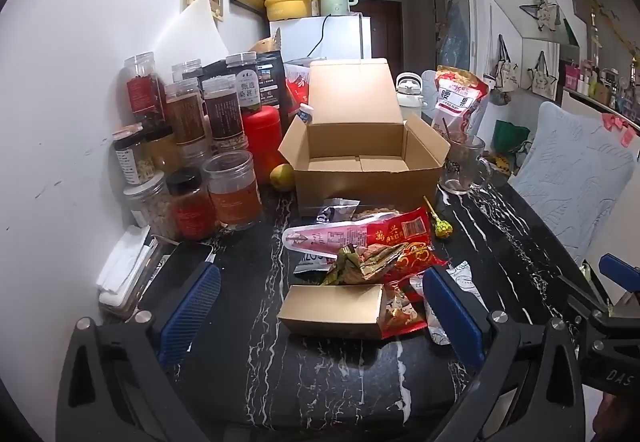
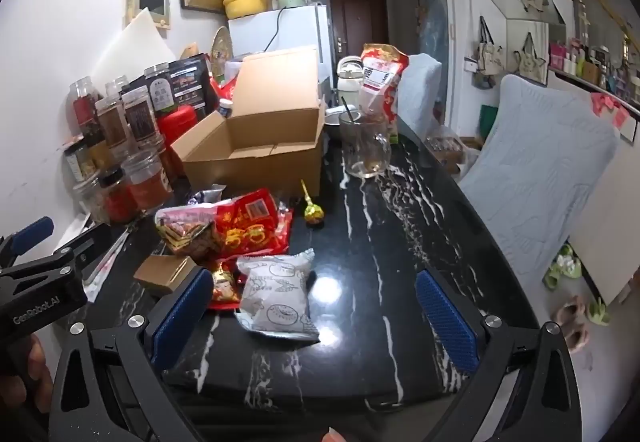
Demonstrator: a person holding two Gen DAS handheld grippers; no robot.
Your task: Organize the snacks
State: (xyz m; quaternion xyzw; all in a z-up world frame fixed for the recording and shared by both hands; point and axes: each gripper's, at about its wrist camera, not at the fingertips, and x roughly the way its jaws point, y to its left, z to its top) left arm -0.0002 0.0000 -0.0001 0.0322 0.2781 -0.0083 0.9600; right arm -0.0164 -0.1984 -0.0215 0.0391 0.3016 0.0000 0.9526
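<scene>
A: Where do the two grippers stand?

B: Both sit low over the near edge of the black marble table. The left gripper has its jaws spread wide with nothing between the blue pads. The right gripper is just as wide, and it holds nothing either.

A: And the snacks?

B: They lie in a loose pile in the middle of the table, in front of the open cardboard box. Nearest the left gripper is a small gold carton, lying flat. Behind it a red packet rests on other wrappers, with a crumpled green and gold wrapper on top of the heap.

A: What does the right wrist view show?

B: A white pouch with line drawings lies in front of the right gripper, closer to its left pad, touching the red wrappers beside it. A lollipop lies apart from the pile, near the box's front corner.

A: Is anything in the box?

B: Its floor looks bare and its lid stands up at the back.

A: What surrounds it?

B: Clear jars crowd the wall side. A glass mug with a spoon stands on the other side, and a tall red and white bag stands behind the mug.
</scene>
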